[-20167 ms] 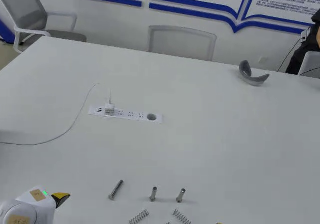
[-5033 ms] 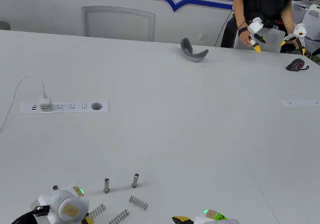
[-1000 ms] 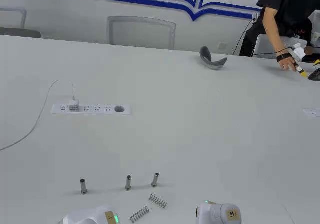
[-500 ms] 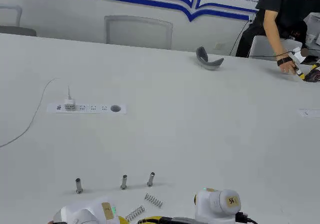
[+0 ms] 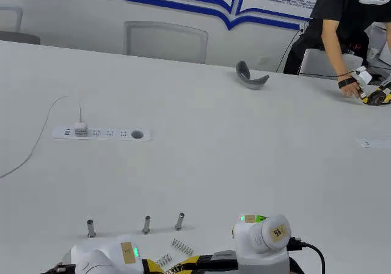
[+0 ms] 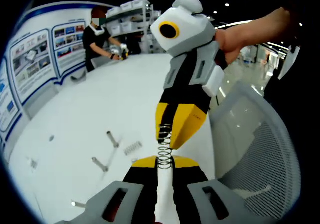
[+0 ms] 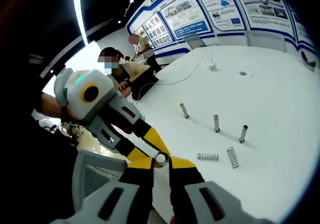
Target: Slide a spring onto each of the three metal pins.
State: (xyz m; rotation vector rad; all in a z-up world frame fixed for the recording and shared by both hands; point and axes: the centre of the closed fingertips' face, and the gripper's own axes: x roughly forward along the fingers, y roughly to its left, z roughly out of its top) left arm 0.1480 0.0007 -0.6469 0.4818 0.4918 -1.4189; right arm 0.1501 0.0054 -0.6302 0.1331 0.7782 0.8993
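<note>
Both grippers meet tip to tip at the near edge of the table (image 5: 244, 146): the left gripper (image 6: 161, 163) is clamped on one end of a spring (image 6: 164, 143) and the right gripper (image 7: 161, 162) is clamped on the other end, so the coil is held between them. Just beyond, two more springs (image 7: 208, 156) lie flat on the table, close to three bare pins (image 7: 216, 123) standing upright in a row. Further off lies a power strip (image 5: 101, 133), and a person (image 5: 345, 24) leans over the far corner.

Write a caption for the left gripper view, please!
Left gripper and right gripper hold one spring between them near three metal pins on the white table.
</note>
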